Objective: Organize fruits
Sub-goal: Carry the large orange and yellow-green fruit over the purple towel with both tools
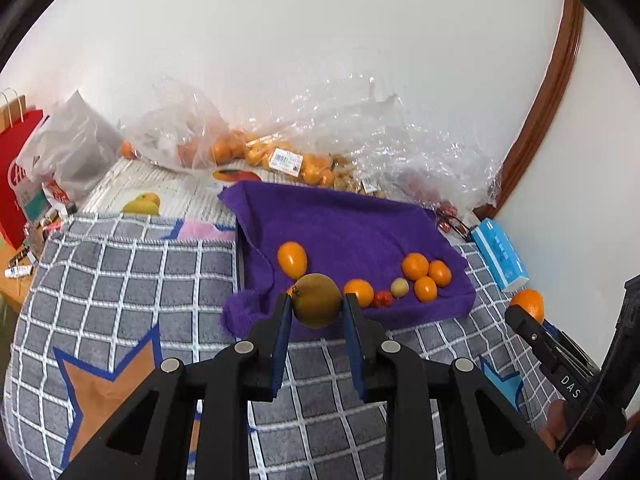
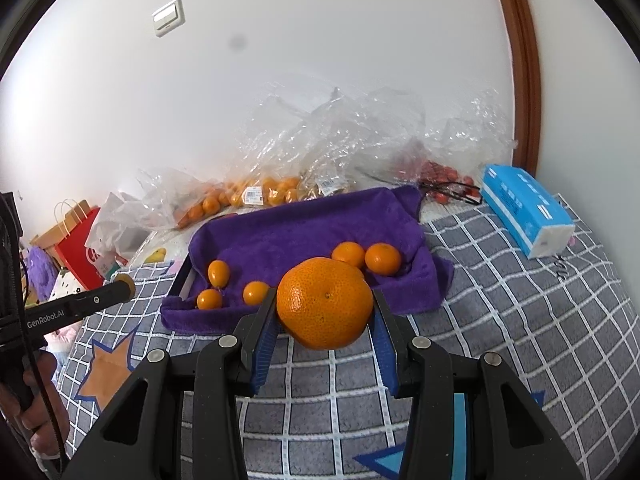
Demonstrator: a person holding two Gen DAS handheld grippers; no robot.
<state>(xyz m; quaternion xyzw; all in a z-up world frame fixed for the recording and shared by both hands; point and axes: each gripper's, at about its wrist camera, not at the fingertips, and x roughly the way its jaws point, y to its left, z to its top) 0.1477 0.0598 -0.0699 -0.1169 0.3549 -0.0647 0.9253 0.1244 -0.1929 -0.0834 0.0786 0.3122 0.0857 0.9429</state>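
Observation:
My left gripper (image 1: 316,304) is shut on a round brown-green fruit (image 1: 316,300), held above the near edge of the purple towel (image 1: 340,224). My right gripper (image 2: 325,312) is shut on a large orange (image 2: 324,304), held above the towel's near edge (image 2: 304,220). On the towel lie several small oranges: one at the left (image 1: 293,258), a cluster at the right (image 1: 426,274), plus a small red fruit (image 1: 383,298) and a pale one (image 1: 400,288). The right gripper with its orange (image 1: 529,305) shows at the right of the left wrist view.
Clear plastic bags of oranges (image 1: 248,148) and red fruit (image 2: 440,176) lie against the wall behind the towel. A blue tissue pack (image 2: 524,210) lies at the right. A red paper bag (image 1: 16,184) stands at the left. A grey checked blanket (image 1: 132,288) covers the surface.

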